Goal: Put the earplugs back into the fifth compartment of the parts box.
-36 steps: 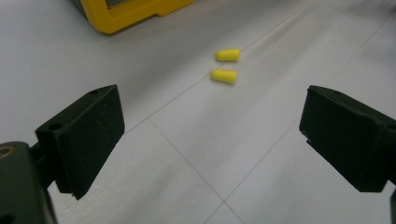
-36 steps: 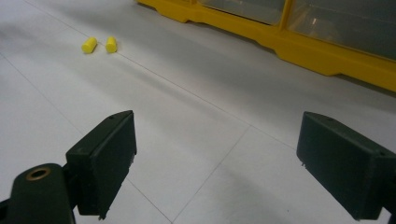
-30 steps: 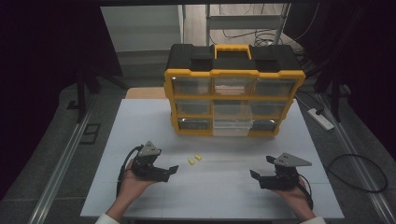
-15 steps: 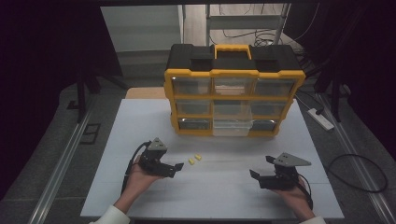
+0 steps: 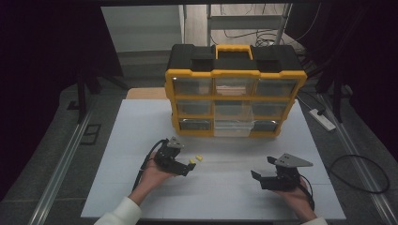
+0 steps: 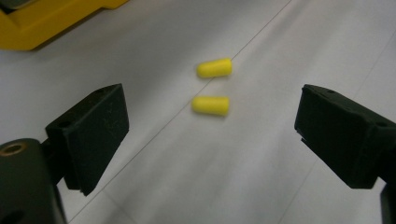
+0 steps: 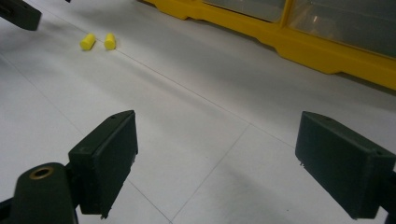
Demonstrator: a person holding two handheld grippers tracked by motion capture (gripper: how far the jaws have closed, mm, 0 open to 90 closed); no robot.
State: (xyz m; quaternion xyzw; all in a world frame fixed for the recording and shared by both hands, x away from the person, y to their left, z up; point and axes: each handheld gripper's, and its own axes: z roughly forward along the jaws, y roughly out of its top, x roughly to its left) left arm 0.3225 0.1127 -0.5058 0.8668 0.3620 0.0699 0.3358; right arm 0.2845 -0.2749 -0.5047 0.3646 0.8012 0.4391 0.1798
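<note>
Two yellow foam earplugs lie side by side on the white table, the nearer earplug [image 6: 210,105] [image 5: 191,162] and the farther earplug [image 6: 214,68] [image 5: 199,158]. My left gripper [image 5: 187,167] [image 6: 212,128] is low over the table just left of them and is open. Its jaws have just been closing a little. The nearer earplug sits just ahead of the gap, untouched. My right gripper [image 5: 262,168] [image 7: 215,140] rests at the front right, open and empty. In its view both earplugs [image 7: 98,41] lie far off at the upper left.
A black and yellow organizer case [image 5: 234,101] [image 7: 327,46] with clear drawers stands at the back of the table [image 5: 225,197]. One yellow corner of the case [image 6: 37,23] is close to the left gripper. A power strip [image 5: 321,119] lies off the right edge.
The left hand has carried its gripper to the right and slightly down, up to the two earplugs. The right gripper has stayed put.
</note>
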